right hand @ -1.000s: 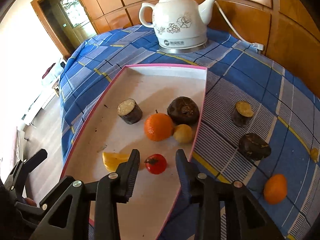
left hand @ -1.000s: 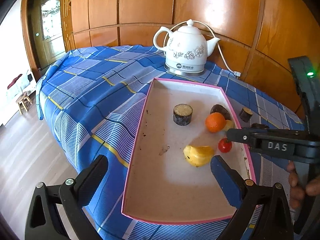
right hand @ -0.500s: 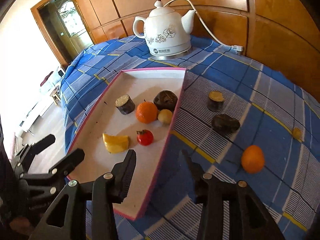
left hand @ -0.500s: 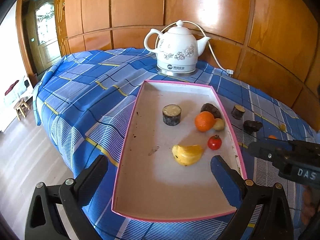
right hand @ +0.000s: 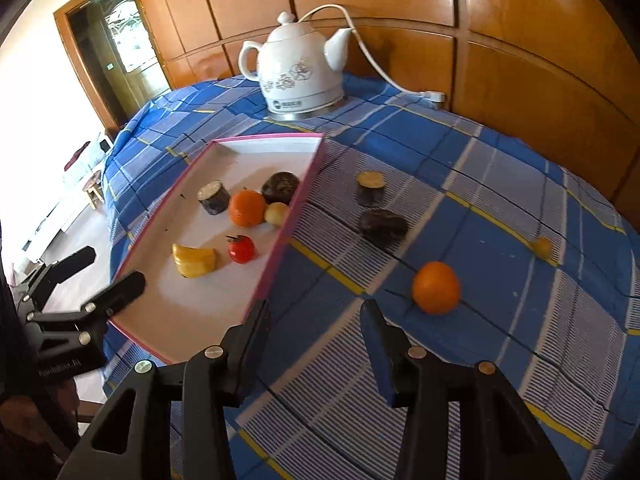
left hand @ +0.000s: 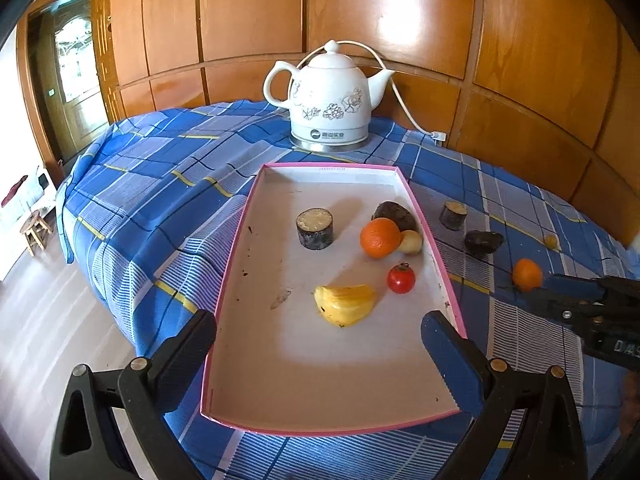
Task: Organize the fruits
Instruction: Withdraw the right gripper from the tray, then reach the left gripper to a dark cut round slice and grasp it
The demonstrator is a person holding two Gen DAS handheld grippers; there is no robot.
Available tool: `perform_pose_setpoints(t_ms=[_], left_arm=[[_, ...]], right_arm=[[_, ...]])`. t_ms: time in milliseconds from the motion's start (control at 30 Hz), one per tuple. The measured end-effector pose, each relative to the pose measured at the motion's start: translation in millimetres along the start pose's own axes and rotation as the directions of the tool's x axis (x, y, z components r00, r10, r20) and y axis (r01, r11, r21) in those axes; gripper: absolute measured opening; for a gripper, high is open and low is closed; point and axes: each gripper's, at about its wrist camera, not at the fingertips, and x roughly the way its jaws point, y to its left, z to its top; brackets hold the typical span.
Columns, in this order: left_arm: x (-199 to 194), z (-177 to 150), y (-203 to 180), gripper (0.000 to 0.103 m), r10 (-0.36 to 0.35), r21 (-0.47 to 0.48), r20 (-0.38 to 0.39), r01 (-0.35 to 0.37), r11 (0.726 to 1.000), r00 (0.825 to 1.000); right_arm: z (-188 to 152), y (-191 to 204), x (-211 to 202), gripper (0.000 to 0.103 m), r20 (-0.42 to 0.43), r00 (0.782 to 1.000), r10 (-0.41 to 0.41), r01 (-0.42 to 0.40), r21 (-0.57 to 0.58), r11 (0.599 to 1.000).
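Note:
A pink-rimmed white tray (left hand: 236,280) (right hand: 280,236) lies on the blue plaid cloth. In it are a yellow banana piece (left hand: 344,305) (right hand: 194,260), a red tomato (left hand: 401,278) (right hand: 241,249), an orange (left hand: 379,237) (right hand: 247,208), a small yellow fruit (left hand: 411,241), a dark cylinder (left hand: 315,229) and a dark lump (left hand: 394,216). On the cloth to the tray's right lie a second orange (right hand: 436,288) (left hand: 527,274), a dark lump (right hand: 382,224), a dark cylinder (right hand: 371,188) and a small yellow fruit (right hand: 542,247). My left gripper (left hand: 320,344) is open and empty over the tray's near end. My right gripper (right hand: 314,332) is open and empty, short of the second orange.
A white floral electric kettle (left hand: 330,108) (right hand: 298,74) stands behind the tray, its cord running to the wood-panelled wall. The table edge drops to the floor on the left, where a small stool (left hand: 36,232) stands.
My right gripper has pulled back out of the tray, leaving the tomato there, and swung right over the cloth toward the second orange. My left gripper has drawn back slightly.

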Motion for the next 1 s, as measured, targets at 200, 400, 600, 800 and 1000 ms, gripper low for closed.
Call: perform_pose_setpoints(t_ms=[200, 400, 600, 800, 1000], left_arm=[[2.7, -0.5, 4.0, 0.103, 0.012, -0.008, -0.013, -0.012, 1.0, 1.0], [5.9, -0.1, 2.9, 0.103, 0.011, -0.005, -0.018, -0.011, 1.0, 1.0], [13.4, 0.6, 1.5, 0.103, -0.061, -0.022, -0.044, 0.06, 0.998, 0.997], [18.2, 2.4, -7.9, 0.103, -0.083, -0.006, -0.05, 0.083, 0.997, 0.995], [17.4, 11.6, -26.0, 0.102, -0.12, 0.05, -0.036, 0.122, 0.991, 0.992]], right_arm=[[-5.8, -27.4, -11.4, 0.047, 0.007, 0.999, -0.043, 0.042, 0.032, 0.999], [-9.7, -59.2, -20.8, 0.047, 0.0, 0.996, -0.09, 0.089, 0.068, 0.994], [-11.0, -102.3, -26.5, 0.047, -0.025, 0.985, -0.173, 0.175, 0.098, 0.98], [-16.2, -145.9, -28.5, 0.047, -0.047, 0.97, -0.24, 0.244, 0.137, 0.96], [-31.0, -186.8, -27.7, 0.047, -0.057, 0.969, -0.242, 0.248, 0.267, 0.931]])
